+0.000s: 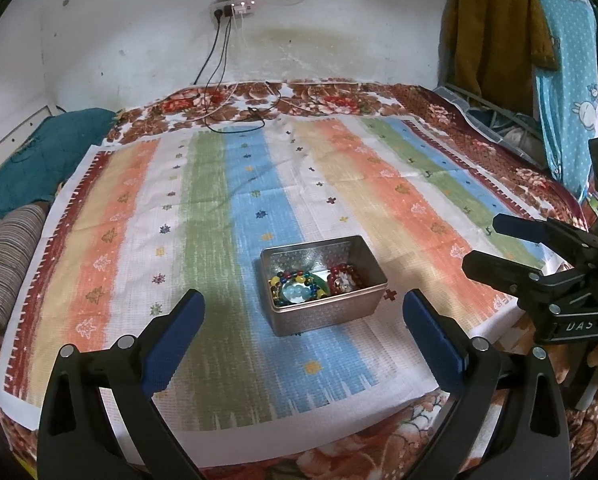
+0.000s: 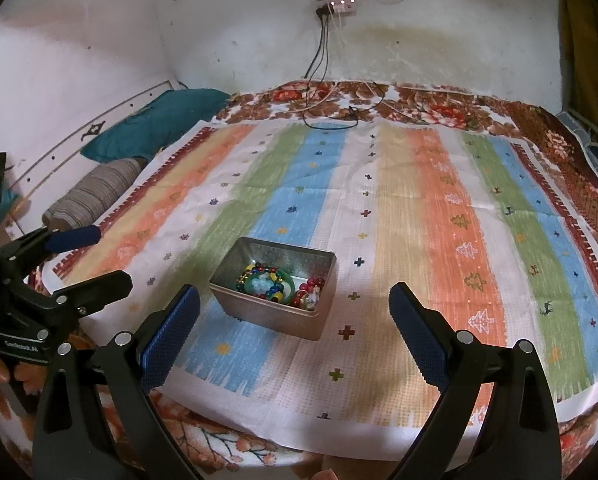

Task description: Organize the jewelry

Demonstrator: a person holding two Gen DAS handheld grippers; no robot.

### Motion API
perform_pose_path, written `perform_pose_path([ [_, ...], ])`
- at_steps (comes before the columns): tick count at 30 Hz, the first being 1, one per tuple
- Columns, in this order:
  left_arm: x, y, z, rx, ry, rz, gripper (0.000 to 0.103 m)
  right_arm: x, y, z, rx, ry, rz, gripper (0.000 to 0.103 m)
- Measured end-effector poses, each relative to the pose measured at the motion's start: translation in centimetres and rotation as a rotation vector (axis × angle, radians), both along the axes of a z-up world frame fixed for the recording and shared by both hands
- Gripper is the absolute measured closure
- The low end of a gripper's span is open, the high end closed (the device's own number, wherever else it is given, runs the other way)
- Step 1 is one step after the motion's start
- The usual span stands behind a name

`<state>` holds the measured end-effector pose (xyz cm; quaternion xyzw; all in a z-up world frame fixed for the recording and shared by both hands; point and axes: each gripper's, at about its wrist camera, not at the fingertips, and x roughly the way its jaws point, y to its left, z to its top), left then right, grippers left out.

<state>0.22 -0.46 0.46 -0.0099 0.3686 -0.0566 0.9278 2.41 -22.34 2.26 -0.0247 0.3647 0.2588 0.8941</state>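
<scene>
We held both the left gripper (image 1: pixel 303 320) and right gripper (image 2: pixel 295 316) spread wide and empty, the jewelry-filled tin (image 1: pixel 323 284) lying ahead between them on the striped cloth (image 1: pixel 219 208), about equally near.

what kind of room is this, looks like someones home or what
Most likely a bedroom in a home. The striped cloth is spread over a bed with a flowered blanket, pillows lie at one side, and clothes hang by the wall.

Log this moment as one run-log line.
left gripper: open, empty | right gripper: open, empty | jewelry: inside tin | tin: on striped cloth
</scene>
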Motion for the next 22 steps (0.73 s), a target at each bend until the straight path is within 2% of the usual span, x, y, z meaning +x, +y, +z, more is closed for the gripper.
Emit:
perform_pose_path([
  [22, -0.11, -0.04, -0.53, 0.004, 0.012, 0.003, 0.006, -0.18, 0.0, 0.14, 0.01, -0.002, 0.008, 0.007],
])
